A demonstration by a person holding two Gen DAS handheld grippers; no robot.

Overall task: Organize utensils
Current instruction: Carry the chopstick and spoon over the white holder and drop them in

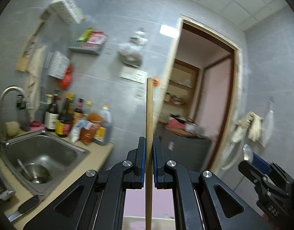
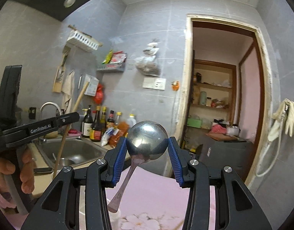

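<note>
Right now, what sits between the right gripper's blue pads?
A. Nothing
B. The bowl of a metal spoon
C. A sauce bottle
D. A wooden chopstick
B. In the right wrist view the right gripper has its pads on either side of the metal spoon, gripping its bowl, with the handle hanging below; the wooden stick is in the left gripper instead.

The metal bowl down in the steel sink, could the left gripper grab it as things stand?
Probably not yet. The left gripper is shut on a thin wooden stick, so its jaws are occupied. The round metal bowl lies uncovered in the stainless steel sink, with a utensil inside; the stick would need setting down first.
</note>
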